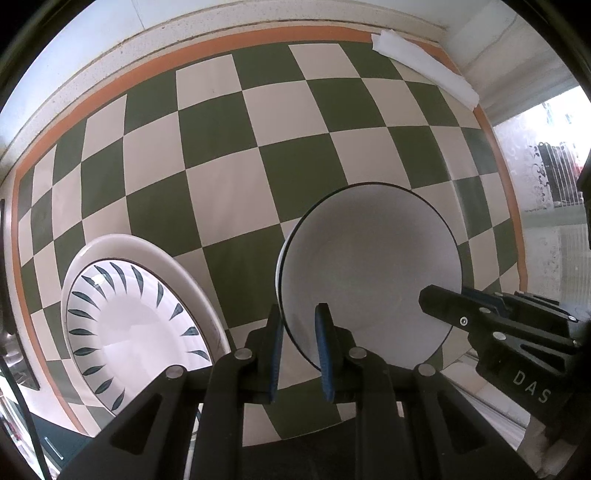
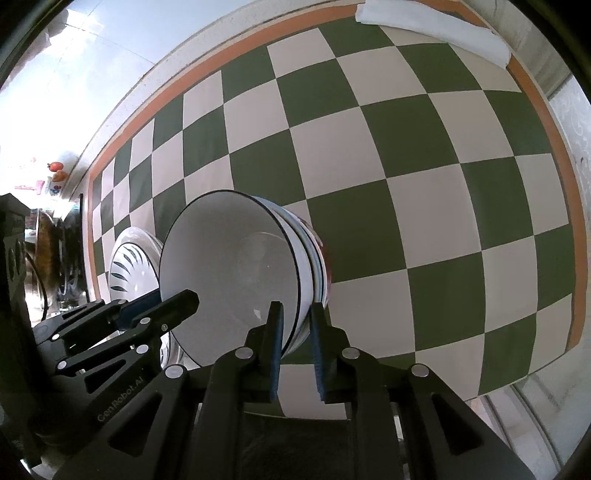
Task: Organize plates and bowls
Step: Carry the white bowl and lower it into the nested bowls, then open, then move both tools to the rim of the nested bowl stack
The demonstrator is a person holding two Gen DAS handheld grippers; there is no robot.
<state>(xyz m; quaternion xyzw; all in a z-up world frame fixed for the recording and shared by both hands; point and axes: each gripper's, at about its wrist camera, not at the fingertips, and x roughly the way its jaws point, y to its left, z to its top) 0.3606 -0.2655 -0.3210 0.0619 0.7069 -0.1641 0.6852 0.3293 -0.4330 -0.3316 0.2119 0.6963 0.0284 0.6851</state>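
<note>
A stack of white bowls with dark rims [image 1: 369,266] [image 2: 236,273] is held tilted above the green and cream checkered cloth [image 1: 229,147] [image 2: 406,184]. My left gripper [image 1: 300,354] is shut on the stack's rim on one side. My right gripper [image 2: 297,350] is shut on the rim on the opposite side, and shows at the right of the left wrist view [image 1: 480,317]. A white plate with dark leaf marks [image 1: 133,325] [image 2: 129,266] lies on the cloth to the left of the bowls.
A folded white cloth [image 1: 424,66] [image 2: 432,29] lies at the far right corner of the table. The orange border [image 1: 74,122] marks the tablecloth's edge. A window or glass panel [image 1: 546,166] is on the right. Dark kitchen items [image 2: 51,251] stand at the far left.
</note>
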